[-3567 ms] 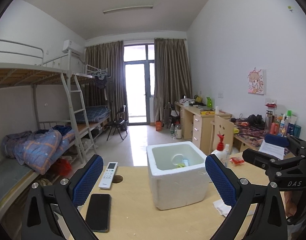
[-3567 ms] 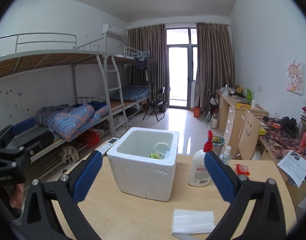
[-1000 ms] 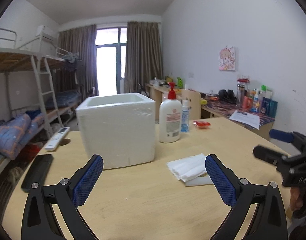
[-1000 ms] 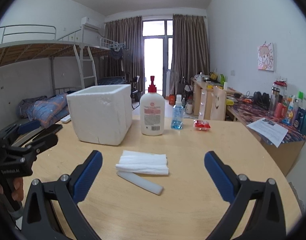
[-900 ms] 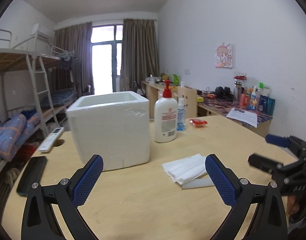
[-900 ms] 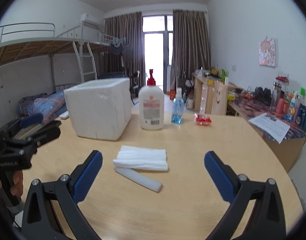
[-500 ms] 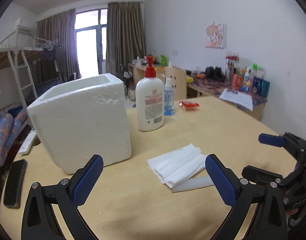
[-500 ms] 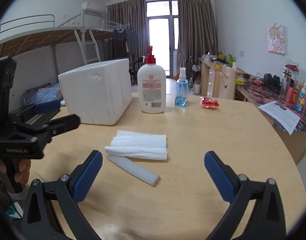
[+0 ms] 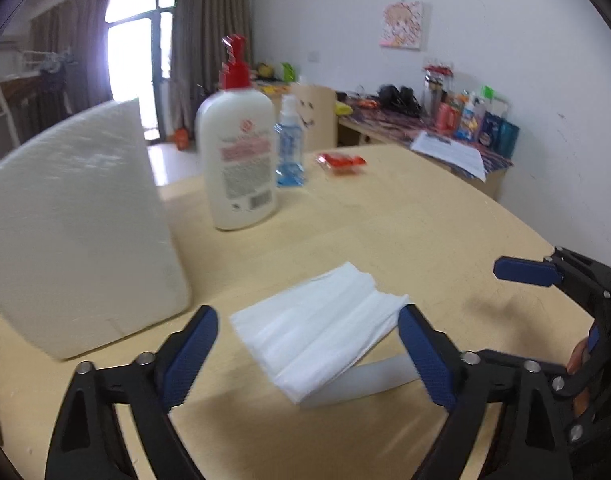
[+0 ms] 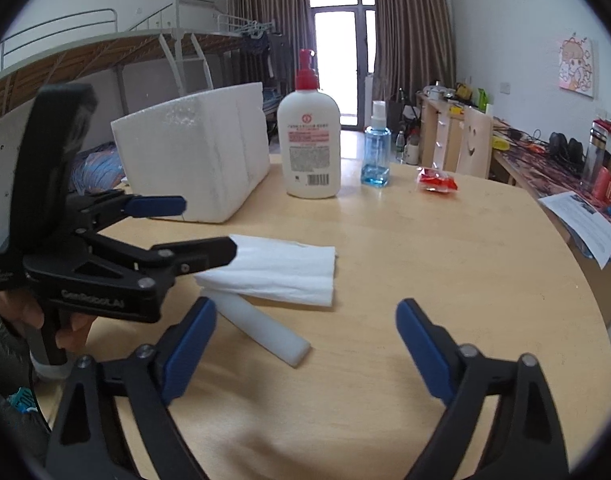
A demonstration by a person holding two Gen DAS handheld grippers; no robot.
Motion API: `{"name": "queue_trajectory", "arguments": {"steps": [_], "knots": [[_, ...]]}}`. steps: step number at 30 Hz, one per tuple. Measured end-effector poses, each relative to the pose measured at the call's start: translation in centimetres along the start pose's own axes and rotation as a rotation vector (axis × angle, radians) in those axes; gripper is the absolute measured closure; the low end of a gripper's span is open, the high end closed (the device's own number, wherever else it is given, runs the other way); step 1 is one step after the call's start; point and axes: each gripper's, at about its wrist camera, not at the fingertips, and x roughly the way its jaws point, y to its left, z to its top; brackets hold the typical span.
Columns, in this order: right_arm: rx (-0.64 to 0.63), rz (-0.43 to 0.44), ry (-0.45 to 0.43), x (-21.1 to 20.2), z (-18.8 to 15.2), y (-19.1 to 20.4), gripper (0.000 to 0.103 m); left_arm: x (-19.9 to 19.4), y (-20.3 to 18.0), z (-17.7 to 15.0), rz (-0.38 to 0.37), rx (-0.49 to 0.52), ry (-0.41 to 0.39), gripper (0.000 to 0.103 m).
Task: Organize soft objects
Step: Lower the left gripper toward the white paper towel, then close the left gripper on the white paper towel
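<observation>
left gripper [image 9: 307, 354]: we note black frame, blue ribbed pads, silver screws
right gripper [image 10: 305, 346]: same build
left body: white lettering, partly blurred

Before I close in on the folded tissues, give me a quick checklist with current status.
1. Left hand-held gripper has open jaws that were just closing, with nothing pressed: ok.
2. Folded tissues lie between its fingers: ok.
3. Right hand-held gripper open, holding nothing: ok.
4. White foam strip is partly under the tissues and may get dragged: not ok.
5. Foam box is upright within view; whether it has room inside: cannot tell.
6. Pump bottle stands clear of the tissues: ok.
</observation>
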Motion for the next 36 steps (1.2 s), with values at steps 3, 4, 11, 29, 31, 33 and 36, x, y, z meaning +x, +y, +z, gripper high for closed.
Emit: {"name": "queue_trajectory", "arguments": {"steps": [3,4,11,29,31,33,36], "knots": [[0.025,0.018,0.019,0.4,0.1,-0.9,0.011,1.5,-0.1,0.1,-0.023,0.009,0.037,0.026],[0.026,0.025,0.023,0.5,0.1,-0.9,0.011,1.7,-0.1,0.0,-0.027,0.012,0.05,0.027],[0.039,0.051,0.046,1.1,0.0,-1.6,0.011,3.4,-0.7,-0.1,-0.044,0.067,0.104,0.038],[-0.016,0.122,0.15,3.2,-0.2,-0.8,0.011,4.5,1.3,-0.5,-0.087,0.009,0.17,0.096],[-0.031,0.133,0.164,3.5,-0.3,-0.5,0.011,4.2,1.3,-0.6,-0.093,0.015,0.162,0.098],[-0.042,0.141,0.183,3.9,-0.4,-0.3,0.011,3.6,1.4,-0.6,-0.085,0.025,0.132,0.098],[-0.056,0.155,0.205,4.4,-0.4,-0.1,0.012,2.6,1.9,-0.5,-0.084,0.018,0.103,0.098]]}}
